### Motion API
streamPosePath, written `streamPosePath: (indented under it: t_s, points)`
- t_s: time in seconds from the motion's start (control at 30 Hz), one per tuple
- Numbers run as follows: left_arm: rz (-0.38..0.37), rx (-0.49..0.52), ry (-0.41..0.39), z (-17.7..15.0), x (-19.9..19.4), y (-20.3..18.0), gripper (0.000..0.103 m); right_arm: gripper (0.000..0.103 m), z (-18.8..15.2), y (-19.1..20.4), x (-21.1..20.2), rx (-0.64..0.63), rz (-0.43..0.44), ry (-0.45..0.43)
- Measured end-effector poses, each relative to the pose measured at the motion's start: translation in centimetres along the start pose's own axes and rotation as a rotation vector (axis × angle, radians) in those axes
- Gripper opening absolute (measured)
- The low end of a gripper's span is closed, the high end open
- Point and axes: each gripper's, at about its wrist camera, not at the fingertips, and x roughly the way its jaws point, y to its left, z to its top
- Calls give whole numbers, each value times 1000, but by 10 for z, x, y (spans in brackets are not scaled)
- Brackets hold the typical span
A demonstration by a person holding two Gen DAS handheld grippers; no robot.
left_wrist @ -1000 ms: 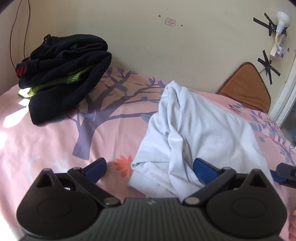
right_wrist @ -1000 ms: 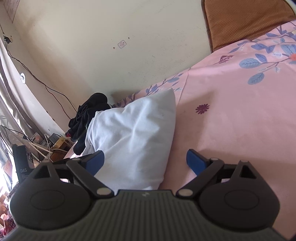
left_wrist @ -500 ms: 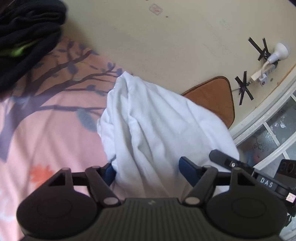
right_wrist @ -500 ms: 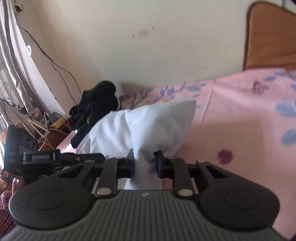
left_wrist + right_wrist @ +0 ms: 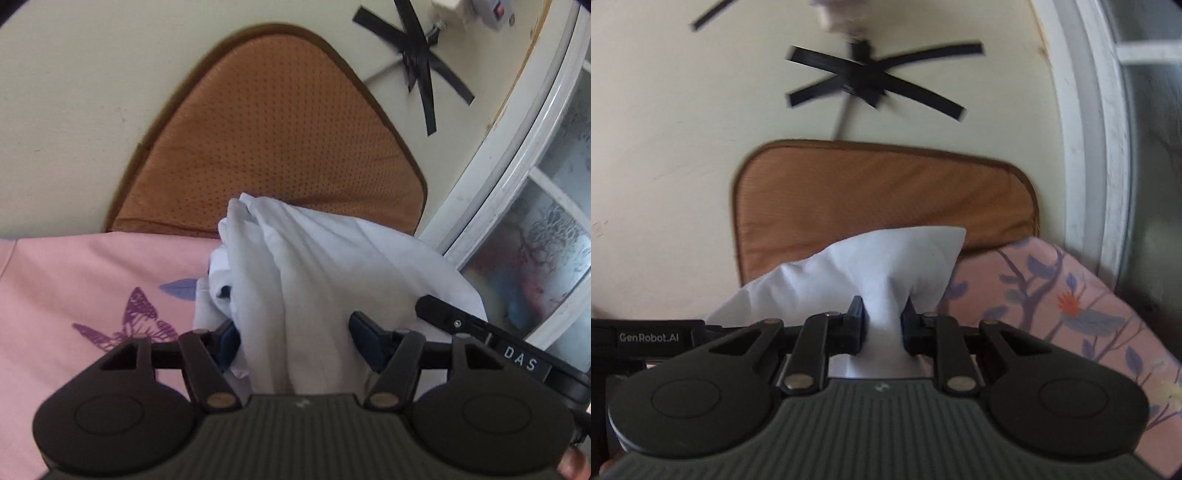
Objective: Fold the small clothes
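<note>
Left wrist view: the left gripper (image 5: 293,334) has its jaws part open, clamped on a thick bunch of the white cloth (image 5: 295,266), which they closed on within the last second. The cloth rises from the jaws over the pink bedsheet (image 5: 74,280), in front of a brown cushion (image 5: 269,133) leaning on the far wall. Black tape (image 5: 417,62) crosses the wall; a window (image 5: 546,206) is at right. The right gripper's (image 5: 436,308) arm shows at right, touching the cloth.

Right wrist view: the right gripper (image 5: 884,323) has also just closed; its jaws stand narrow, pinching a gathered fold of the cloth (image 5: 871,266). The cloth fans out beyond, with the cushion (image 5: 879,192) behind it and the bedsheet (image 5: 1052,295) at right.
</note>
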Motion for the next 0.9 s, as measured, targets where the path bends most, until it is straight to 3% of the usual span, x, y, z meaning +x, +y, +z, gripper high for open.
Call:
streamPosePath:
  t_s: [0.07,0.17,0.27,0.33,0.4,0.43,0.47,0.6,0.77,0.9]
  points:
    - [26,37,12,-8,16,-5,71,22,-11,-22,21,67,2,35]
    - [62,121,-19,-19,17,-13,72,25,-11,-14,27,3,-13,69]
    - [78,125,-15,-22,12,-13,75,47,-17,-13,25,-16,-29,67]
    - [93,121,-32,-30,-3,-13,76,73,-15,-10,23,-7,-33,28]
    - [125,135,-66,-44,-27,-12,87,82,-14,-14,11,20,-30,-45]
    - [146,136,-77,-48,-35,-12,95,84,-15,-17,5,41,-24,-73]
    - [162,137,-68,-58,-45,-7,95,84,-16,-19,2,64,-24,-82]
    - [247,94,-6,-81,-78,14,92,84,-21,-24,-7,135,-116,-44]
    - [372,133,5,-113,-128,29,94,84,-43,-3,-50,156,-182,-22]
    - [394,185,5,-134,-153,28,94,84,-68,22,-80,189,-179,5]
